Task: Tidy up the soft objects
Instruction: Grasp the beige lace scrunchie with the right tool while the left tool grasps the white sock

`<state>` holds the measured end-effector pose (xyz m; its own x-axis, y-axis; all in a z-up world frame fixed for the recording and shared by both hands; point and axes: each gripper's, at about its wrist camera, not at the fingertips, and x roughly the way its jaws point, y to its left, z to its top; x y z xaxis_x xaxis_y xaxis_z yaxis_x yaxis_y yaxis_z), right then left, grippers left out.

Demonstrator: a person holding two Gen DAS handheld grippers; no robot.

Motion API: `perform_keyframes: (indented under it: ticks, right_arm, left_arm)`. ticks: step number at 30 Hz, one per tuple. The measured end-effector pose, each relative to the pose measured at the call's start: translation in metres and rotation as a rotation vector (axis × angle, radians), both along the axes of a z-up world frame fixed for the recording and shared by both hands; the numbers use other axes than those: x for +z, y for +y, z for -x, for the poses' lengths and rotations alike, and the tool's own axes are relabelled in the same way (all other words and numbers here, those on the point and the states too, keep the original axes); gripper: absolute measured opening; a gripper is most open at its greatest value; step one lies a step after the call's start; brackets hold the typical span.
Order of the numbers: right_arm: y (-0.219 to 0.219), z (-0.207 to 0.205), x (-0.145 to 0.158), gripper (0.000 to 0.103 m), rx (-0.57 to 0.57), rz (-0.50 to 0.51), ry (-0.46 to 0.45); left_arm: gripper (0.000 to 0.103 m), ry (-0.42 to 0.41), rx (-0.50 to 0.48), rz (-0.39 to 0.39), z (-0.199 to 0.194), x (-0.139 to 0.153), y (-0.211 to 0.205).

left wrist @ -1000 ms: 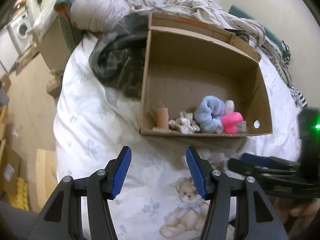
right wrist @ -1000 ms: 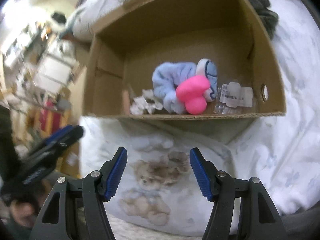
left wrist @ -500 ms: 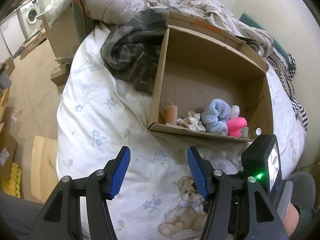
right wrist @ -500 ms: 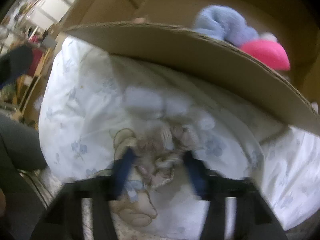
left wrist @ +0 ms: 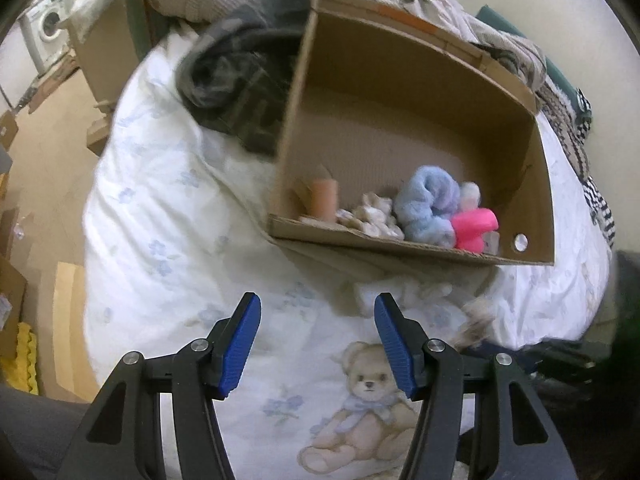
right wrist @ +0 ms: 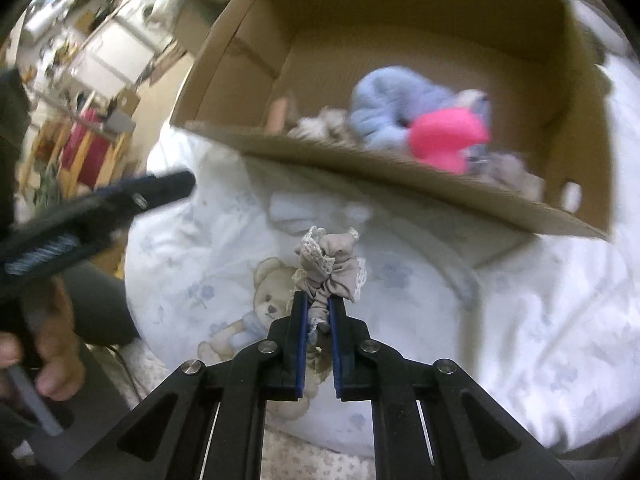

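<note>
Right gripper [right wrist: 317, 322], apart a second ago, is now clamping the grey lace-trimmed fabric scrunchie [right wrist: 329, 268] above the bed, near the open cardboard box [right wrist: 400, 168]; left gripper [left wrist: 316, 342] is hanging apart.

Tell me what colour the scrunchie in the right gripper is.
The scrunchie is greyish beige with cream lace trim, clearest in the right wrist view.

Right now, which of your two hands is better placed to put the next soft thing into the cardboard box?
The right gripper: it is shut on the beige scrunchie, facing the cardboard box. The left gripper is open and holds nothing.
</note>
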<state>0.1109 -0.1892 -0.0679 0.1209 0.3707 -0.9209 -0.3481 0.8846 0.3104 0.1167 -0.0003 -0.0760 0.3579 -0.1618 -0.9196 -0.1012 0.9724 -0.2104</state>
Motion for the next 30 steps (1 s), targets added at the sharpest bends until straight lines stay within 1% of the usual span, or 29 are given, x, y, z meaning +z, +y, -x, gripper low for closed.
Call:
perform_keyframes:
  ticks: [3, 6, 10, 12, 15, 18, 19, 21, 22, 23, 24, 25, 27, 30]
  right_arm:
    - [-0.027, -0.002, 0.015, 0.012, -0.086, -0.036, -0.032]
    - [-0.047, -0.002, 0.022, 0.012, -0.163, -0.073, -0.038]
    - [-0.072, -0.005, 0.027, 0.012, -0.236, -0.106, -0.038]
    - [-0.075, -0.004, 0.023, 0.012, -0.253, -0.114, -0.039]
    - [-0.077, -0.006, 0.022, 0.012, -0.260, -0.113, -0.036]
    - [-0.075, -0.006, 0.021, 0.012, -0.261, -0.115, -0.037]
    - [-0.074, -0.006, 0.020, 0.012, -0.262, -0.114, -0.038]
    - [-0.072, -0.006, 0.019, 0.012, -0.257, -0.115, -0.039]
    - [-0.071, -0.006, 0.019, 0.012, -0.254, -0.112, -0.039]
    - [-0.073, -0.005, 0.020, 0.012, -0.251, -0.110, -0.039]
    - [-0.072, -0.006, 0.019, 0.012, -0.248, -0.109, -0.037]
    - [-0.071, -0.006, 0.019, 0.012, -0.247, -0.108, -0.037]
    - [-0.071, -0.006, 0.019, 0.012, -0.245, -0.105, -0.039]
    - [-0.071, -0.006, 0.018, 0.012, -0.247, -0.104, -0.041]
  left_arm:
    - [0.056, 0.011, -0.045, 0.013, -0.006, -0.007, -0.018]
    - [0.056, 0.003, -0.107, -0.002, -0.014, -0.015, -0.040]
    - [0.056, 0.010, -0.175, -0.027, -0.025, -0.031, -0.062]
    - [0.056, 0.006, -0.204, -0.019, -0.030, -0.038, -0.071]
    - [0.056, -0.001, -0.281, -0.052, -0.039, -0.049, -0.088]
    - [0.056, -0.003, -0.294, -0.057, -0.045, -0.057, -0.094]
    - [0.056, -0.001, -0.288, -0.046, -0.046, -0.059, -0.093]
    - [0.055, 0.009, -0.281, 0.017, -0.049, -0.063, -0.090]
    - [0.048, 0.010, -0.278, 0.036, -0.050, -0.064, -0.089]
    - [0.032, 0.014, -0.279, 0.041, -0.051, -0.066, -0.088]
    - [0.028, 0.031, -0.281, 0.032, -0.053, -0.070, -0.087]
    - [0.028, 0.049, -0.278, 0.046, -0.054, -0.074, -0.082]
    - [0.027, 0.041, -0.263, 0.073, -0.052, -0.074, -0.075]
    - [0.026, 0.023, -0.276, 0.042, -0.048, -0.068, -0.076]
